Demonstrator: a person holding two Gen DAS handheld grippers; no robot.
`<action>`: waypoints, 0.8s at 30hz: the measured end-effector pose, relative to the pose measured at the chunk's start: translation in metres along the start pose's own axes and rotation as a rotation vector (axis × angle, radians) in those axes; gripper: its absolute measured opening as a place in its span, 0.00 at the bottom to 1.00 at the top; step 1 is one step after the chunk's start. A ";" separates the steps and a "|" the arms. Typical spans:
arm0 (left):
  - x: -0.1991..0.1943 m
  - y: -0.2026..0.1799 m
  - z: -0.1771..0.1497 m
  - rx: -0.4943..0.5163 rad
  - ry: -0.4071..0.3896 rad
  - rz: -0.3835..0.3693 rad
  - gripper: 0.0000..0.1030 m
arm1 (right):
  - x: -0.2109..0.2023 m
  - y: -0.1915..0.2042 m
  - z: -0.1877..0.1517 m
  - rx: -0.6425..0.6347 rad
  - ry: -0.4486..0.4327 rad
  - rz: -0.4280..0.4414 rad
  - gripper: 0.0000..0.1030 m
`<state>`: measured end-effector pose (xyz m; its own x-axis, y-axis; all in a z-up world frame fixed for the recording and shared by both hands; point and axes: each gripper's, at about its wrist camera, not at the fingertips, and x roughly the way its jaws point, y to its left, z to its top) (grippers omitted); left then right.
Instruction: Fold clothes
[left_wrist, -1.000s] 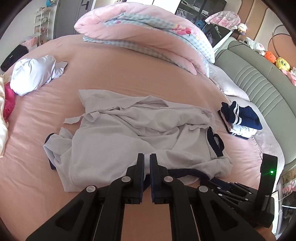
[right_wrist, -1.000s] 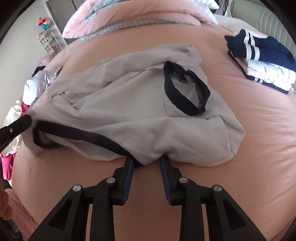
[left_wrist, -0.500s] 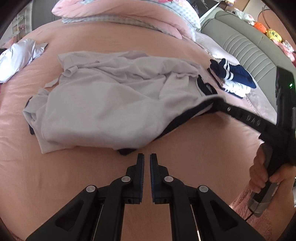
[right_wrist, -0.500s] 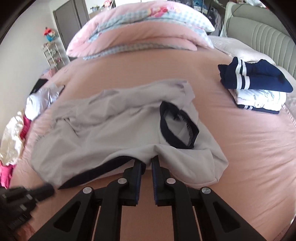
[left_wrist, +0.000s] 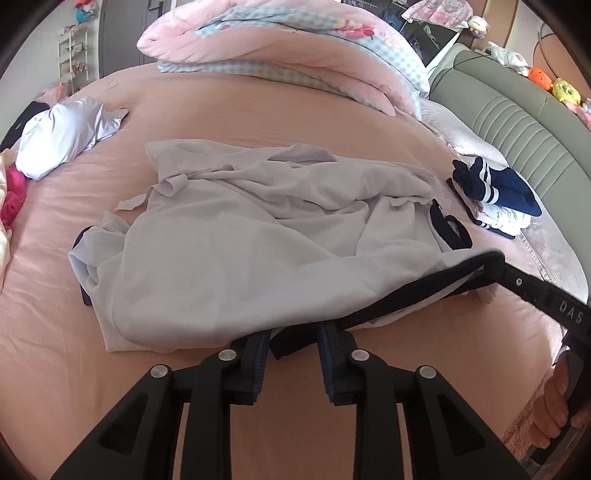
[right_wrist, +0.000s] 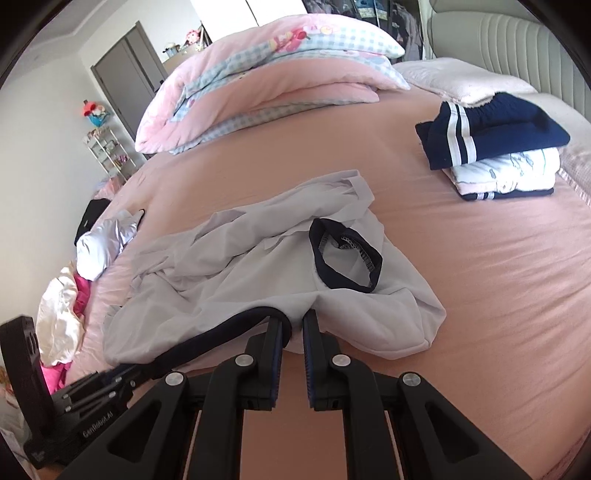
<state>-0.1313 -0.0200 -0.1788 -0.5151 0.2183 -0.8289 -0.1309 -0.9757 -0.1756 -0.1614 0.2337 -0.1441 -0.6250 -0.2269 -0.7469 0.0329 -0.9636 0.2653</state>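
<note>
Grey sweatshirt (left_wrist: 236, 251) with navy trim is seen crumpled on the pink bedsheet (left_wrist: 258, 110), collar ring (right_wrist: 345, 258) up, sleeves bunched toward the far side — not yet flat or squared.

Change noted against half a second ago: left gripper (left_wrist: 291, 341), then narrow and clear of the cloth, is now spread wide, with the navy hem band (left_wrist: 388, 302) lying between its fingers; no pinch is seen. Right gripper (right_wrist: 297, 330) has stayed narrowed onto the hem edge, with pale cloth pressed between the fingers; a grasp is judged likely. In the left view its tip (left_wrist: 491, 264) is seen at the hem's far corner, the band drawn taut between the two tools.

Judgement: the hem is being secured at two points, so the garment can be lifted or pulled flat for folding. Closing of the left fingers on the band would be required next.

Folded stack (right_wrist: 495, 147) — navy striped item on white — lies well apart near the headboard (left_wrist: 517, 122). Unfolded items (left_wrist: 62, 136) remain at the bed's left edge, so more of the task is judged to be outstanding.
</note>
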 end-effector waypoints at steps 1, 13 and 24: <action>0.001 0.000 -0.001 0.005 0.001 0.005 0.21 | 0.004 0.003 -0.004 -0.029 0.015 -0.020 0.08; 0.020 -0.024 -0.007 0.140 -0.016 0.147 0.40 | 0.027 -0.007 -0.026 0.033 0.094 -0.016 0.08; -0.045 0.007 0.038 -0.011 -0.169 0.011 0.03 | -0.009 -0.003 -0.007 0.016 -0.069 -0.054 0.08</action>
<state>-0.1411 -0.0363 -0.1224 -0.6519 0.2064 -0.7297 -0.1155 -0.9781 -0.1734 -0.1506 0.2372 -0.1425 -0.6780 -0.1643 -0.7165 -0.0141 -0.9716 0.2361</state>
